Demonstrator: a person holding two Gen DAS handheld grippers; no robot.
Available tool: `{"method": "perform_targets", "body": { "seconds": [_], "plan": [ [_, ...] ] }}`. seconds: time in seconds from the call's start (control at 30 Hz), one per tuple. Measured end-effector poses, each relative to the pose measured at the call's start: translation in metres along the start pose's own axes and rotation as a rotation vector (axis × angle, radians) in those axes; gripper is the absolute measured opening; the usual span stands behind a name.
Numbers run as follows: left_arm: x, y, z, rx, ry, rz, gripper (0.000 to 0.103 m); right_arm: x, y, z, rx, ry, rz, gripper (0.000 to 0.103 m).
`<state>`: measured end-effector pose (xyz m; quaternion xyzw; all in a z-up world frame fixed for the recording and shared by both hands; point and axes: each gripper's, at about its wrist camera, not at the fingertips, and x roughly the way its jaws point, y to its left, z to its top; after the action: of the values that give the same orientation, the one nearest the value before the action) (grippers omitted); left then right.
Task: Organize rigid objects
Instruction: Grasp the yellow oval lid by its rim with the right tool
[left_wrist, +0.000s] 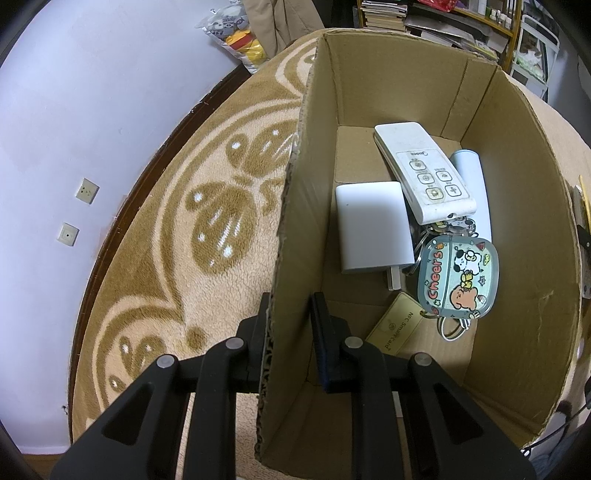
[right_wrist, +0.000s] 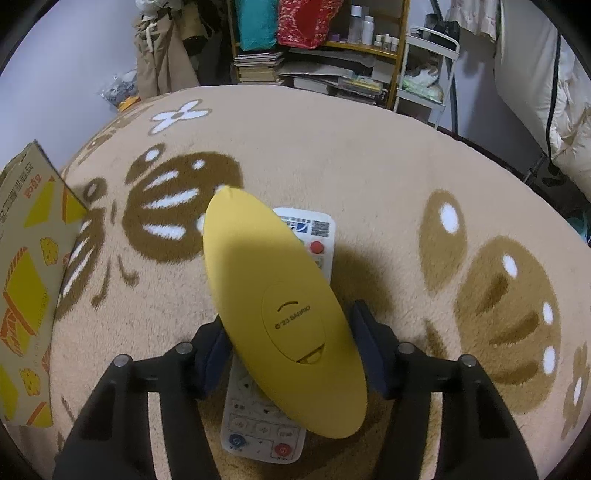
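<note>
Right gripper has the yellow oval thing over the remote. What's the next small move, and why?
Probably lift it clear and carry it left toward the cardboard box: the yellow oval object sits between the right gripper fingers above the white remote, and the left gripper straddles the box wall.

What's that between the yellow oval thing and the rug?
A white remote control lies flat on the rug, directly under the yellow oval object held in the right gripper. The right wrist view shows it.
</note>
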<state>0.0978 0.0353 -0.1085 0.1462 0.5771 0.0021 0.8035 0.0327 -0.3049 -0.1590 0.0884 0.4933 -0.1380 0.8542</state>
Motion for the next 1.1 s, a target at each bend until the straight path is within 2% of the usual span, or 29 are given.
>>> {"method": "perform_targets", "body": {
  "seconds": [0.13,0.2,0.27,0.47,0.87,1.1],
  "plan": [
    [0.001,-0.001,0.000,0.003,-0.001,0.003,0.019,-0.002,0.005,0.002,-0.026,-0.009,0.003,0.056],
    [0.001,-0.001,0.000,0.003,-0.001,0.003,0.019,-0.004,0.007,0.001,-0.035,-0.021,-0.009,0.047],
    [0.001,-0.001,0.000,0.004,-0.001,0.005,0.019,-0.006,0.007,0.002,-0.031,-0.020,-0.014,0.046],
    [0.001,-0.002,0.000,0.006,-0.001,0.008,0.020,-0.008,0.012,0.001,-0.043,-0.028,-0.031,0.045],
    [0.001,-0.002,0.000,0.006,0.000,0.008,0.020,-0.012,0.028,-0.001,-0.064,-0.028,-0.007,0.045],
    [0.001,-0.003,0.000,0.008,0.001,0.010,0.020,-0.011,0.020,0.000,-0.008,-0.019,0.014,0.046]
  ]
}}
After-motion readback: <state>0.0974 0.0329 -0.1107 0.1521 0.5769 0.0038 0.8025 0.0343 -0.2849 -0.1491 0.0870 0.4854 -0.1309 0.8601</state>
